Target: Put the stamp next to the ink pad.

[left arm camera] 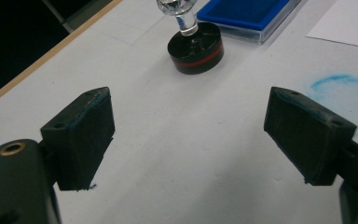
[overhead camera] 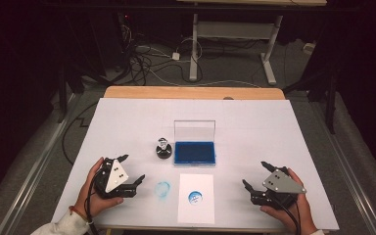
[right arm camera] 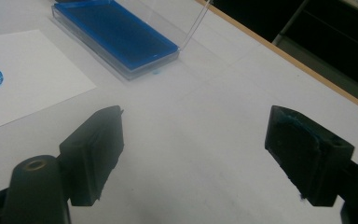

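A round black stamp [overhead camera: 164, 148] with a clear knob stands upright left of the blue ink pad [overhead camera: 194, 152], whose clear lid is raised behind it. A white paper sheet [overhead camera: 196, 198] near the front edge bears a round blue print [overhead camera: 195, 197]. A faint blue smear [overhead camera: 162, 188] marks the table beside the sheet. My left gripper [overhead camera: 132, 170] rests open at the front left, with the stamp [left arm camera: 196, 44] ahead of its jaws. My right gripper [overhead camera: 255, 175] rests open at the front right, facing the ink pad [right arm camera: 116, 32] and sheet [right arm camera: 23, 79]. Nothing is between either pair of jaws.
The white table cover [overhead camera: 127, 122] lies on a wooden table whose edge [overhead camera: 191, 92] shows at the back. Beyond it are a desk frame [overhead camera: 235, 44] and cables [overhead camera: 147, 63] on the floor. Blue ink stains the right gripper's fingers [right arm camera: 303, 135].
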A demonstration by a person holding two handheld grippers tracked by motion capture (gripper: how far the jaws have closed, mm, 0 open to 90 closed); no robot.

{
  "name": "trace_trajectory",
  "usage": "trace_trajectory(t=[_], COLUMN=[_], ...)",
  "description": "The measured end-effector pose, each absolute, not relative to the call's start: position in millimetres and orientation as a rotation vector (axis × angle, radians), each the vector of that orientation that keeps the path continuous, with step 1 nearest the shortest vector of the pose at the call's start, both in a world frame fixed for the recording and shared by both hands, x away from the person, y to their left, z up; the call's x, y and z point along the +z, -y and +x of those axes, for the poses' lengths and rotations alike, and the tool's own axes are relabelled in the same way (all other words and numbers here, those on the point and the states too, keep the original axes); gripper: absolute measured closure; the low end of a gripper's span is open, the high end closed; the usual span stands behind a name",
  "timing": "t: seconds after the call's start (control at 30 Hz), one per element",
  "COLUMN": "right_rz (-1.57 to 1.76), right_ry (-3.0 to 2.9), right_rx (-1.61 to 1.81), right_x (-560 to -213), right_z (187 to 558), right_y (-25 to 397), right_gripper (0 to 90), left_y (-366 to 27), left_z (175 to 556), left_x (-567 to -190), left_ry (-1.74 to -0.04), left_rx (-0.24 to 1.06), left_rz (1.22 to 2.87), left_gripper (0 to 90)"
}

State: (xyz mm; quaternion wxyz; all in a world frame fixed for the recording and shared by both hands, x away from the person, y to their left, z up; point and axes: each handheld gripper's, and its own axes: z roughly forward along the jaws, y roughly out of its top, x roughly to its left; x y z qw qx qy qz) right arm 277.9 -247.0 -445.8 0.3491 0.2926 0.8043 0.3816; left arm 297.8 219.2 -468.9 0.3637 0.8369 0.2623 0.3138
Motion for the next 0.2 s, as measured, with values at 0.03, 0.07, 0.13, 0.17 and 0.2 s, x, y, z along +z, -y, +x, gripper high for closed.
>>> trace_trajectory(t=[0.03, 0.07, 0.13, 0.17, 0.2], right_rz=[0.762, 0.764, 0.765, 0.761, 0.752], right_ry=[-2.085, -2.082, -2.073, -2.067, -2.066], right_rx=[0.99, 0.992, 1.001, 1.004, 1.009], right_x=[-445.8, -445.7, -445.2, -444.7, -444.2], right_z=[278.5, 279.2, 280.0, 280.2, 281.0], right_y=[247.7, 248.0, 247.3, 246.5, 245.8], right_gripper=[20.2, 20.3, 20.3, 20.3, 20.4], left_y=[-219.2, -219.3, -220.2, -221.1, -222.1], left_z=[298.2, 298.3, 297.7, 297.4, 297.0], left_x=[-469.3, -469.7, -470.3, -470.2, -470.0], left_ry=[-0.677, -0.678, -0.685, -0.688, -0.692], left_rx=[0.804, 0.804, 0.802, 0.803, 0.807], left_rz=[2.158, 2.161, 2.156, 2.157, 2.158], left_gripper=[16.0, 16.0, 16.0, 16.0, 16.0])
